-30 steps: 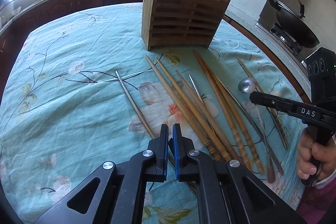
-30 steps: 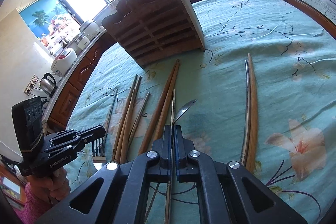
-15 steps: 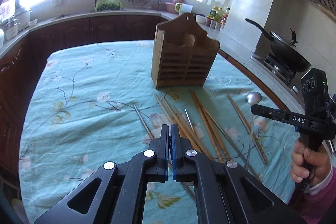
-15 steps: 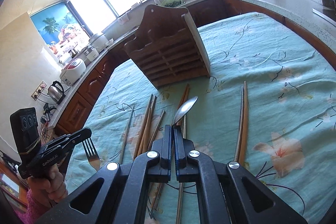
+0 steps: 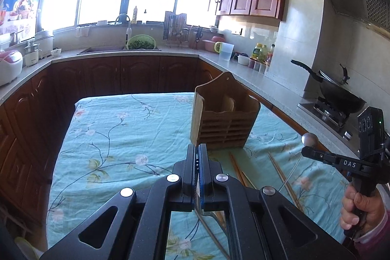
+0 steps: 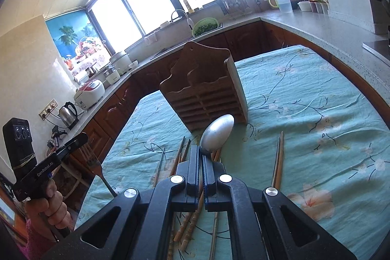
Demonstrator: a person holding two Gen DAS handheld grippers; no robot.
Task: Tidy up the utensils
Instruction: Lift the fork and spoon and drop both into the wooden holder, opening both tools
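Observation:
A slatted wooden utensil holder (image 5: pixel 224 123) (image 6: pixel 207 99) stands upright on the teal floral tablecloth (image 5: pixel 117 138). My left gripper (image 5: pixel 197 148) is shut on a metal fork (image 6: pixel 89 157), held in the air at the table's left edge. The fork's handle (image 5: pixel 209 223) shows below the jaws. My right gripper (image 6: pixel 201 150) is shut on a metal spoon (image 6: pixel 217 135), its bowl pointing at the holder's foot. In the left wrist view the right gripper (image 5: pixel 304 152) and the spoon (image 5: pixel 309 139) hang at the right. Wooden chopsticks (image 6: pixel 277 162) (image 5: pixel 280 172) lie on the cloth.
Dark wood cabinets and a stone counter (image 5: pixel 280 94) ring the table closely. A wok (image 5: pixel 341 94) sits on the stove at the right. A kettle (image 6: pixel 68 113) and rice cookers stand on the left counter. The cloth (image 6: pixel 316 101) beyond the holder is bare.
Both grippers have risen and tilted up. The left gripper closed on the fork and lifted it off the cloth. The spoon came up with the right gripper, nearer the holder.

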